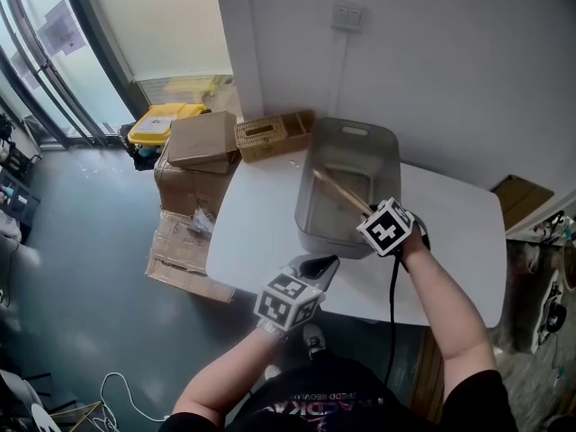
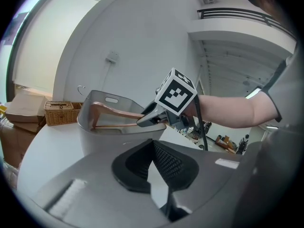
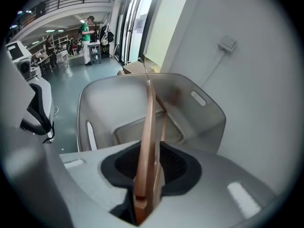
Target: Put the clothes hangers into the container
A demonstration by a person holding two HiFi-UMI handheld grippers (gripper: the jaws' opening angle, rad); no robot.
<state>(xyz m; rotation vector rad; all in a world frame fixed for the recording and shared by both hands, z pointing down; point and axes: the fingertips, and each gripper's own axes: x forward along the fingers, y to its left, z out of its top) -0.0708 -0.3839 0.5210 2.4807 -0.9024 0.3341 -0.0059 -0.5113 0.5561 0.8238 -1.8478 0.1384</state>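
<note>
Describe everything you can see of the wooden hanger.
The wooden hanger is reddish-brown, with sloping arms, a lower bar and a thin wire hook at its far end. It slants out over the inside of the grey container, its near end between the jaws of the right tool, which stand apart around it. Whether its far end touches the container is unclear.

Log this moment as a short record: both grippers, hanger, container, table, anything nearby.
right gripper: jaws open, hanger end between them, not pressed, at the container's near rim
left gripper: jaws together, nothing between them, near the table's front edge
hanger: wooden, slanting from the right gripper into the container
container: grey translucent tub on the white table
nearby: wicker basket beside cardboard boxes
</note>
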